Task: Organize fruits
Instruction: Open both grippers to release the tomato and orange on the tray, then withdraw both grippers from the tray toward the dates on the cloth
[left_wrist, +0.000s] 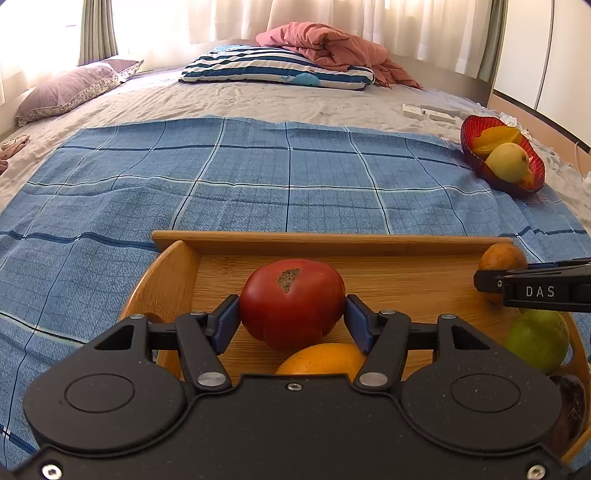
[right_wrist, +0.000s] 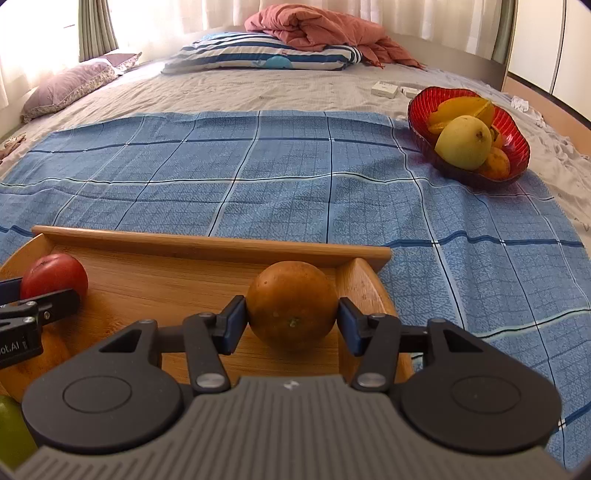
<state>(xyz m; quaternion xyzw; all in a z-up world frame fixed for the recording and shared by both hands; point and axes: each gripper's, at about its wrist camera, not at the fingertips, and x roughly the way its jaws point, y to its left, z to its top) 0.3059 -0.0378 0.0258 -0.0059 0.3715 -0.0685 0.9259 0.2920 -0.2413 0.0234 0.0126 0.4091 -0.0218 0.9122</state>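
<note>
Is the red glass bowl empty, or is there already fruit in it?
Not empty. The red glass bowl holds a yellow-green pear-like fruit, a starfruit behind it and small orange fruits beside it.

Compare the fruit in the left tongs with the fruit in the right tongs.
The tomato in the left tongs is red, lobed, with a rough brown scar on top. The brown-orange fruit in the right tongs is round, smoother, dull and speckled. The tomato sits mid-tray; the other is in the far right corner. Both sit over the wooden tray, gripped at their sides.

Sunlit curtained window (left_wrist: 155, 29) behind a bed (left_wrist: 258, 99) with pillows
</note>
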